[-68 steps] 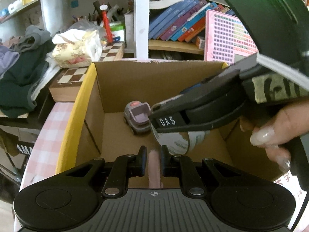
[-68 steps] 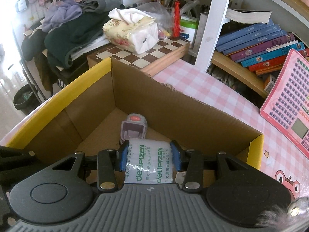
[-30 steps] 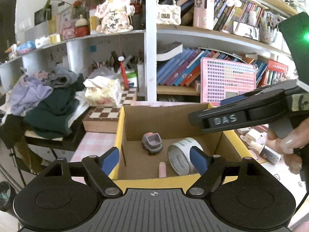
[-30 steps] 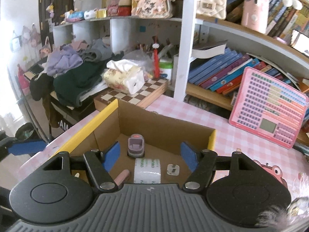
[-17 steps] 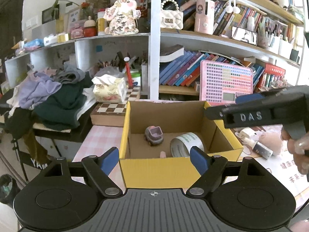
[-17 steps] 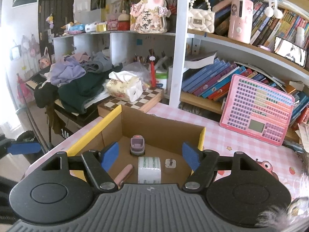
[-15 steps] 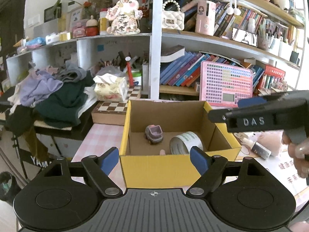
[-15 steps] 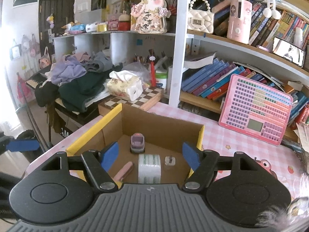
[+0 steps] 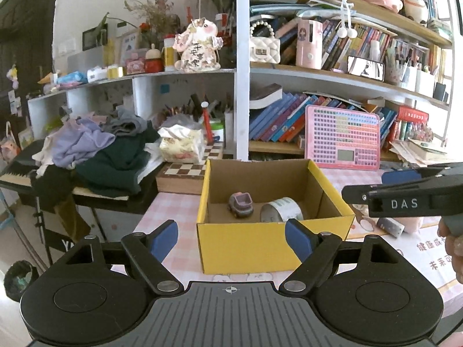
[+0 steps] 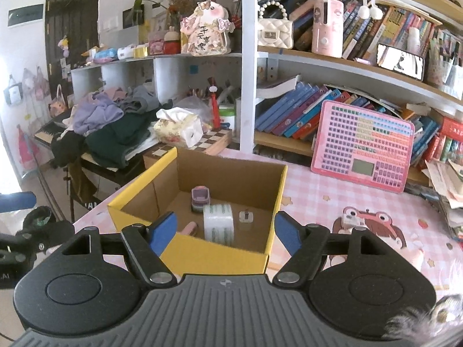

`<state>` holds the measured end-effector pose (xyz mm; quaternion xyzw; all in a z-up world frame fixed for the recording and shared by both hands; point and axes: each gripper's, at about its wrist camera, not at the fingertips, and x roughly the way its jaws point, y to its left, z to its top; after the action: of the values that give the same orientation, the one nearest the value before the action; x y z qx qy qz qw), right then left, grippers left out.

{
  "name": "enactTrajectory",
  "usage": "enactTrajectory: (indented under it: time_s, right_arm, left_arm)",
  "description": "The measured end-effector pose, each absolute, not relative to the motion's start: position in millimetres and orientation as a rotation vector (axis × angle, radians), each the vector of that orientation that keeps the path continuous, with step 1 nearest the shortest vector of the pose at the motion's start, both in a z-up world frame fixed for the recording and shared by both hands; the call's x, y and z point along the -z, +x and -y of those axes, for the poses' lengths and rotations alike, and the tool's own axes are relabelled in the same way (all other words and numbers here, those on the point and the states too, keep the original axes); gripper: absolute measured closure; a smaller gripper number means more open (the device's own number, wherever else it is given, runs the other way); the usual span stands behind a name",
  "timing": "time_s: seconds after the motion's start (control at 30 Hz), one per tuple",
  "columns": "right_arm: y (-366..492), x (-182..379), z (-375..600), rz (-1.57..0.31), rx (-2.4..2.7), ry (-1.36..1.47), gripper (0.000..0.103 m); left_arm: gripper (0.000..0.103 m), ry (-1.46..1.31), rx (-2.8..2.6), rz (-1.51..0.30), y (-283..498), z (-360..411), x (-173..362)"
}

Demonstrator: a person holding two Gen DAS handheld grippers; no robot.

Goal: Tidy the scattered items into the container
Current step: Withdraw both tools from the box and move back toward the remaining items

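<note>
A yellow cardboard box (image 9: 272,243) (image 10: 139,193) stands on the pink checked table. Inside lie a small purple toy car (image 9: 240,204) (image 10: 199,198), a roll of tape (image 9: 281,209) (image 10: 217,224), a pink stick (image 10: 189,228) and a small clear block (image 10: 246,217). My left gripper (image 9: 231,238) is open and empty, held back in front of the box. My right gripper (image 10: 225,231) is open and empty, above the box's near right corner; it shows from the side in the left wrist view (image 9: 405,199).
A pink keyboard toy (image 10: 363,153) leans on the bookshelf behind. A chessboard (image 9: 185,173) with a tissue pack (image 9: 181,144) sits left of the box, beside a clothes pile (image 9: 101,150). Small items (image 10: 351,219) (image 9: 390,225) lie on the table right of the box.
Both grippers have opened, letting go of the pink stick and the tape roll in the box. Both have since drawn back and up from the box.
</note>
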<state>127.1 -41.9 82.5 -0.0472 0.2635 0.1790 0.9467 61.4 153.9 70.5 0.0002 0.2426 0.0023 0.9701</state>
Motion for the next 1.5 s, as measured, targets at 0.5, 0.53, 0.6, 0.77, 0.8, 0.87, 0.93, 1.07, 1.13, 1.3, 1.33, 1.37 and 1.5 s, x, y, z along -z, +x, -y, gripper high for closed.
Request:
enactTrajectory:
  time_s: [0.5, 0.53, 0.6, 0.77, 0.8, 0.87, 0.93, 1.07, 1.13, 1.3, 1.33, 1.37, 1.5]
  right_arm:
    - [65, -44, 45, -0.535, -0.331, -0.165, 0.029]
    - [61, -41, 45, -0.537, -0.33, -0.16, 0.029]
    - [52, -35, 44, -0.54, -0.331, -0.148, 0.029]
    - [36, -25, 44, -0.553, -0.329, -0.144, 0.028]
    - [34, -24, 44, -0.56, -0.329, -0.143, 0.027]
    - [30, -21, 44, -0.575, -0.33, -0.138, 0.026]
    - [27, -17, 45, -0.598, -0.333, -0.133, 0.025]
    - [18, -9, 45, -0.64, -0.343, -0.137, 0.02]
    - [15, -6, 46, -0.658, -0.339, -0.138, 0.017]
    - [12, 0, 52, -0.696, -0.313, -0.141, 0.013]
    - [12, 1, 53, -0.701, -0.305, -0.139, 0.012]
    - [12, 1, 55, -0.704, -0.296, -0.138, 0.012]
    - [12, 4, 60, -0.719, -0.274, -0.137, 0.011]
  left_arm:
    - [0.019, -0.008, -0.032, -0.527, 32, -144, -48]
    - [0.019, -0.009, -0.041, -0.522, 28, -144, -47]
    - [0.019, -0.013, -0.051, -0.514, 22, -143, -44]
    - [0.019, 0.01, -0.053, -0.536, 12, -139, -36]
    - [0.019, 0.013, -0.053, -0.541, 11, -137, -35]
    - [0.019, 0.009, -0.048, -0.56, 8, -136, -30]
    - [0.019, -0.003, -0.038, -0.589, 6, -135, -25]
    - [0.019, -0.005, -0.014, -0.639, 5, -129, -15]
    - [0.019, -0.003, -0.002, -0.66, 4, -127, -11]
    - [0.019, -0.004, 0.025, -0.701, 6, -119, -4]
    - [0.019, -0.002, 0.032, -0.707, 6, -117, -3]
    - [0.019, -0.001, 0.036, -0.71, 6, -116, -3]
    - [0.019, 0.008, 0.058, -0.723, 8, -110, 0]
